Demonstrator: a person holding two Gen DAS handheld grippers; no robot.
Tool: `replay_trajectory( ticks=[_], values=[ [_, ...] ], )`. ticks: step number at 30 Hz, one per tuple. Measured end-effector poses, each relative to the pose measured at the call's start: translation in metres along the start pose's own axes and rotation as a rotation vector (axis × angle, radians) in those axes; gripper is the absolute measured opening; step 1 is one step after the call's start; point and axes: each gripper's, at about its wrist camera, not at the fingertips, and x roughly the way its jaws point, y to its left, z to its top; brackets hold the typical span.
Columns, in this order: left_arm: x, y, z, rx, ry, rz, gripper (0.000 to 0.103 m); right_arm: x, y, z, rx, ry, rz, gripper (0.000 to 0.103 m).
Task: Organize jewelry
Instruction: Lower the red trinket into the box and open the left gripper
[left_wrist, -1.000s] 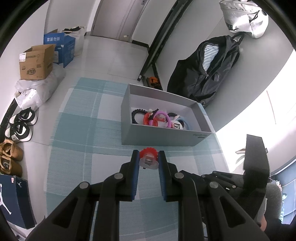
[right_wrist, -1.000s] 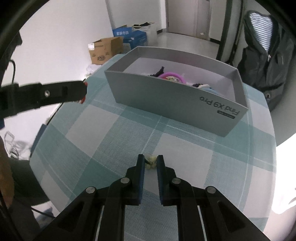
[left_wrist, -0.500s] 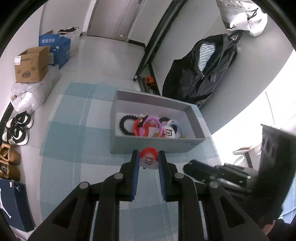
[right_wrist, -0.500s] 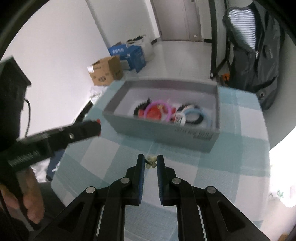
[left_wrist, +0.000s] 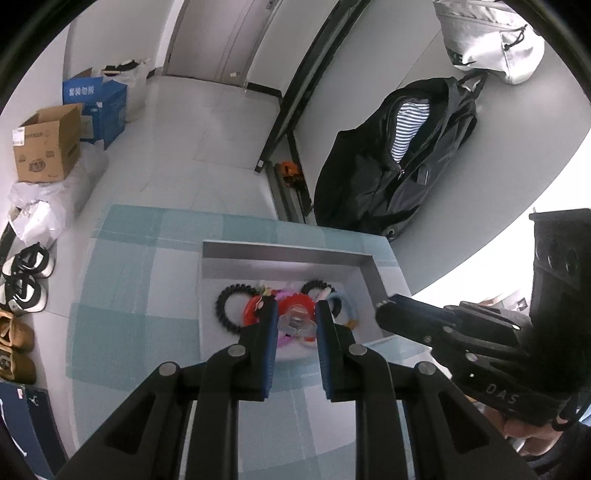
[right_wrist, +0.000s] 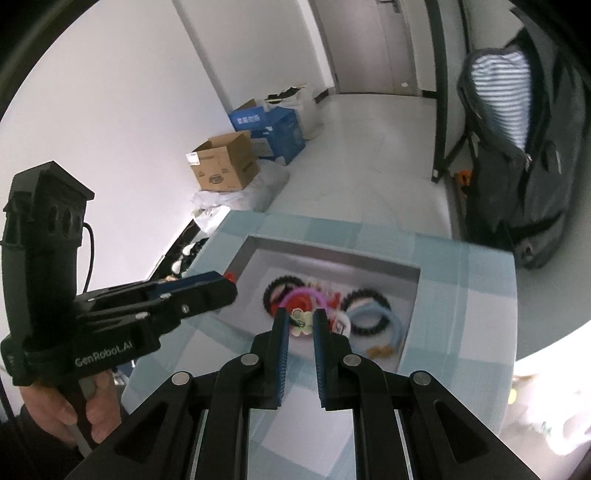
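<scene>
Left tongs (left_wrist: 296, 319) clench a red frilled ring (left_wrist: 295, 320); right tongs (right_wrist: 301, 320) clench a pale floral earring (right_wrist: 301, 320), above the grey cardboard box (right_wrist: 406, 275)

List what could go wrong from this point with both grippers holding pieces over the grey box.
1. The left gripper and right gripper both hang over the open grey cardboard box, close together; they could collide.
2. The small cream flower-shaped piece sits right at the right fingertips and might slip out early.
3. The red ruffled hair tie could land on the tangled bracelets below, not in a neat spot.
</scene>
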Motion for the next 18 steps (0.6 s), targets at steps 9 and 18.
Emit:
replay_trajectory(
  ticks=[9,18],
  values=[
    [0.029,0.005,0.015,-0.030,0.065,-0.006,0.015,0.022,-0.020,0.022,0.017,0.004,0.016,0.012],
    [0.049,0.000,0.021,0.003,0.123,0.014,0.015,0.034,-0.044,0.026,0.112,0.022,0.080,0.012]
  ],
)
